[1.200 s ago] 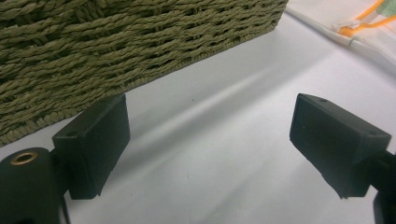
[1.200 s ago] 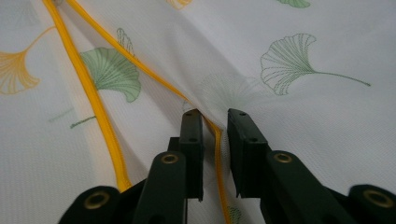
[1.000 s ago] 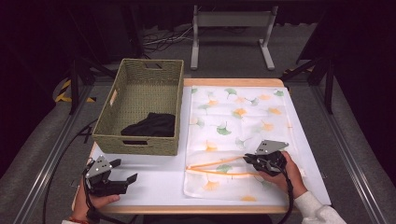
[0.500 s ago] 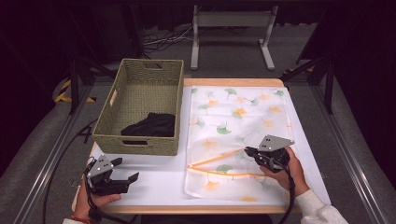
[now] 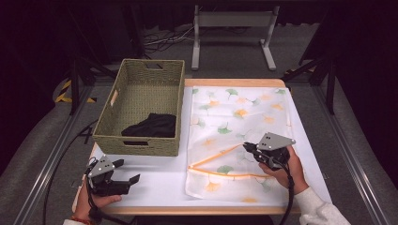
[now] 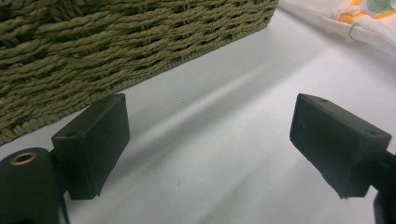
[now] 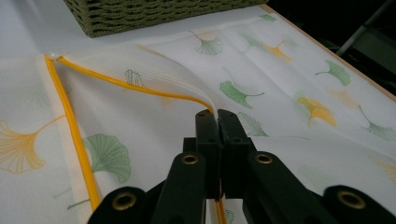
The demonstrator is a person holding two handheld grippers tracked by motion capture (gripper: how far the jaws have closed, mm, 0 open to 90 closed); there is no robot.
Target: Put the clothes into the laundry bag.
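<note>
A white mesh bag [image 5: 239, 122] printed with green and orange ginkgo leaves lies flat on the right half of the table. Its orange-trimmed opening [image 5: 213, 158] gapes near the front. My right gripper [image 5: 247, 148] is shut on the upper edge of that opening [image 7: 187, 97] and lifts it off the lower layer; the jaws press together on the fabric [image 7: 216, 115]. My left gripper [image 5: 127, 171] rests open at the front left, with bare white tabletop between its pads [image 6: 93, 140]. A black garment [image 5: 152, 125] lies inside the woven basket [image 5: 141, 145].
The olive woven basket [image 6: 93, 42] stands just ahead of my left gripper, close to it. The table's wooden front edge [image 5: 187, 211] runs near both hands. A metal stand [image 5: 232, 21] sits on the floor beyond the table.
My right gripper has risen and moved a little back with the bag's upper edge, widening the opening. The left gripper has shifted slightly.
</note>
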